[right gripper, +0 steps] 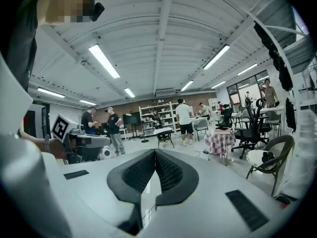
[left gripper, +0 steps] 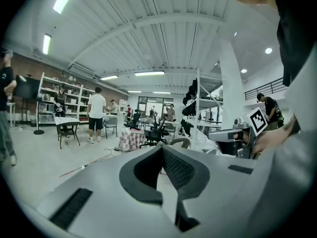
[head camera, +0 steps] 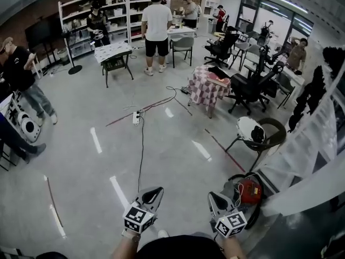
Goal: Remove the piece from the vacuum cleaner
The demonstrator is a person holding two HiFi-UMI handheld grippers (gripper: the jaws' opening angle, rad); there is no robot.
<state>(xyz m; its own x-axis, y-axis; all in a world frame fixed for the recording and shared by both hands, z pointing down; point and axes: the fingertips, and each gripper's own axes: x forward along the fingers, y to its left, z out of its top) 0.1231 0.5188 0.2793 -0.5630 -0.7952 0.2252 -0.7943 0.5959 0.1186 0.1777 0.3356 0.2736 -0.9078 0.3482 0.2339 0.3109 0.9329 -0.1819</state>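
Observation:
The vacuum cleaner (head camera: 249, 191) is a small red body on the floor at the lower right of the head view, ringed by a black hose (head camera: 235, 178). I cannot make out which piece comes off. My left gripper (head camera: 156, 190) is held low near my body, left of the vacuum, jaws shut and empty; its tips meet in the left gripper view (left gripper: 161, 148). My right gripper (head camera: 212, 195) hovers just left of the vacuum, also shut on nothing (right gripper: 155, 151). Both gripper views point out across the room, so the vacuum is hidden from them.
A round-backed chair (head camera: 262, 134) stands beyond the vacuum. A checkered-cloth table (head camera: 207, 88) and office chairs (head camera: 249, 88) are further off. A power strip (head camera: 136, 117) with cables lies mid-floor. White railing (head camera: 310, 144) runs along the right. Several people stand around the room.

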